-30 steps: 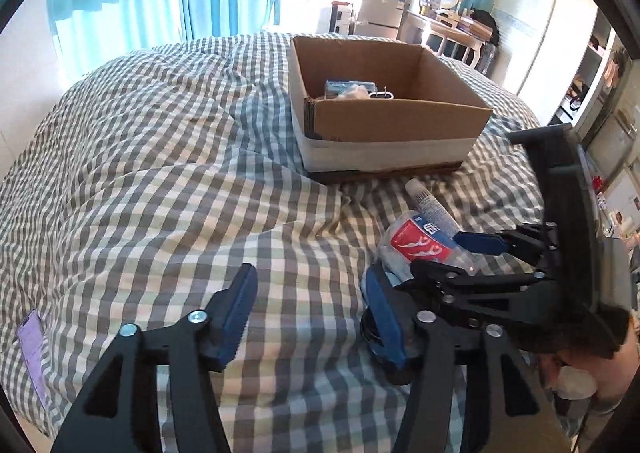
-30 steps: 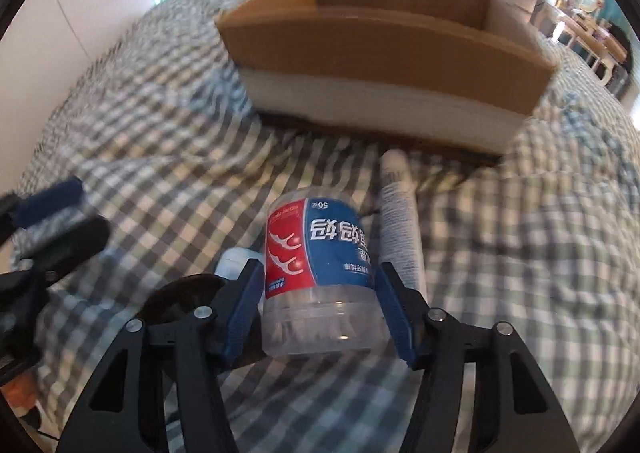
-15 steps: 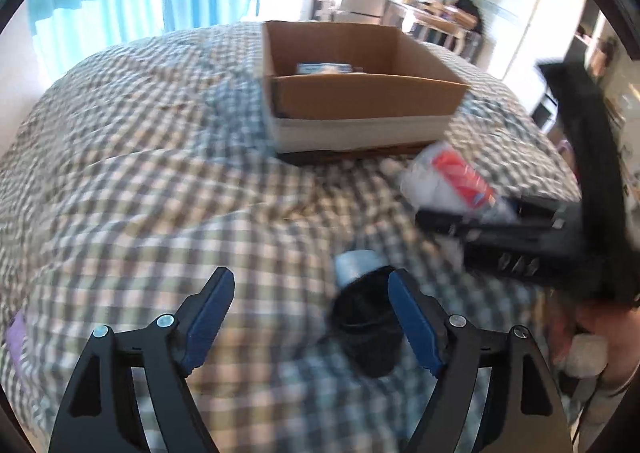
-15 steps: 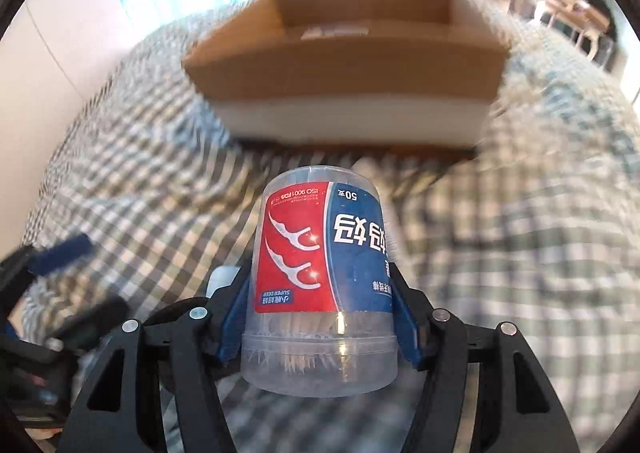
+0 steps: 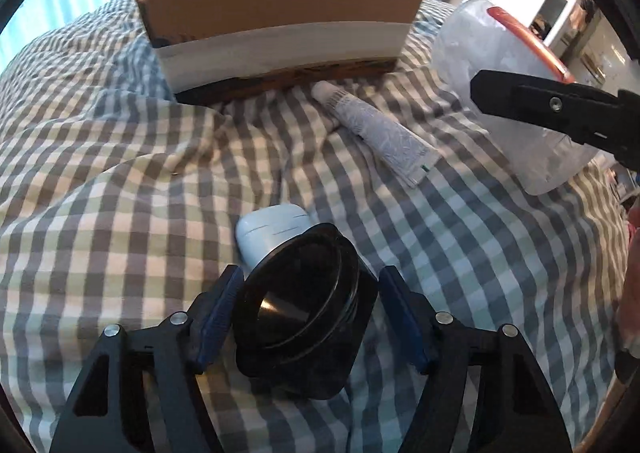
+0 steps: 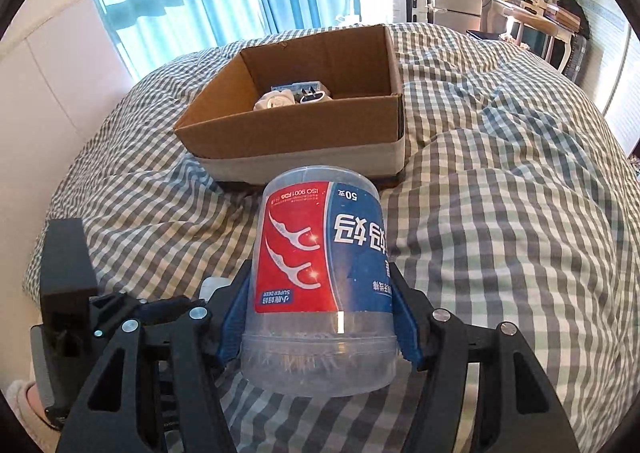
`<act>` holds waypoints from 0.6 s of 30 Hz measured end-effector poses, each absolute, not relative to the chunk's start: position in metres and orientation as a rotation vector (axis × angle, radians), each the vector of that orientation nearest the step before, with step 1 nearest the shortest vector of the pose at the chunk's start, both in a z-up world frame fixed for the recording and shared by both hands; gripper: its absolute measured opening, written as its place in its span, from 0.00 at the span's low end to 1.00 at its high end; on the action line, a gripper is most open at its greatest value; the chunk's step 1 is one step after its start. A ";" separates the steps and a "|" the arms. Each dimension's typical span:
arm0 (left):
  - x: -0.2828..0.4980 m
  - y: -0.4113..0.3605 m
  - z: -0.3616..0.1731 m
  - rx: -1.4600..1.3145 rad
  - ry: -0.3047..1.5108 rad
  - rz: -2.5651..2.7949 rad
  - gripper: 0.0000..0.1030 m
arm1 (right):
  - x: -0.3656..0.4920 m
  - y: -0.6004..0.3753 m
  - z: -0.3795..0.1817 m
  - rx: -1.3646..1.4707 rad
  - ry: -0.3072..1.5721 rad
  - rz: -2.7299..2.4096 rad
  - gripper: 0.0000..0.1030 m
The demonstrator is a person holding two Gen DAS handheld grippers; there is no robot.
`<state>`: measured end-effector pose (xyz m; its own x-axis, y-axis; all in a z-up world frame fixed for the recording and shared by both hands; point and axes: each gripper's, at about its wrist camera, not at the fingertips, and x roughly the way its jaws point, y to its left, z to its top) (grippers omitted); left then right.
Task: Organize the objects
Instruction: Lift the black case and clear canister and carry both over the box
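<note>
A black round cup-like piece (image 5: 304, 305) lies on the checked duvet between the fingers of my left gripper (image 5: 308, 311). The jaws are closing around it, with a small gap still showing on the right side. A white earbud case (image 5: 272, 229) rests just beyond it, touching its rim. My right gripper (image 6: 320, 317) is shut on a clear jar of floss picks (image 6: 320, 253) with a red and blue label, held upside down above the bed. The same jar (image 5: 480, 53) appears at the upper right of the left wrist view.
An open cardboard box (image 6: 296, 129) sits on the bed ahead, with small white items (image 6: 280, 99) inside. A white tube (image 5: 380, 129) lies on the duvet (image 5: 120, 213) just in front of the box (image 5: 280, 5). Curtains, a desk and a fridge stand beyond the bed.
My left gripper dropped down over the black piece, which now sits between its fingers. My right gripper lifted the jar off the duvet and up toward the box.
</note>
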<state>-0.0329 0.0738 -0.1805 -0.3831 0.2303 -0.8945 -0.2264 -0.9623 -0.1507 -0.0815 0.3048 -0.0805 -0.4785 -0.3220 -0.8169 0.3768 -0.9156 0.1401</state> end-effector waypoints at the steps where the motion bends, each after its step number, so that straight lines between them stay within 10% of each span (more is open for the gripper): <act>1: -0.032 0.074 -0.180 -1.554 0.002 2.413 0.69 | -0.080 0.306 -0.080 1.307 0.083 -2.399 0.60; 18: -0.006 0.060 -0.128 -1.429 -0.039 2.550 0.64 | -0.031 0.311 -0.067 1.260 0.163 -2.397 0.60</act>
<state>-0.0060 0.0602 -0.1282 -0.5040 0.2018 -0.8398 -0.1762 -0.9759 -0.1288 -0.0309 0.3110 -0.0666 -0.4976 -0.3135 -0.8087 0.4201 -0.9029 0.0915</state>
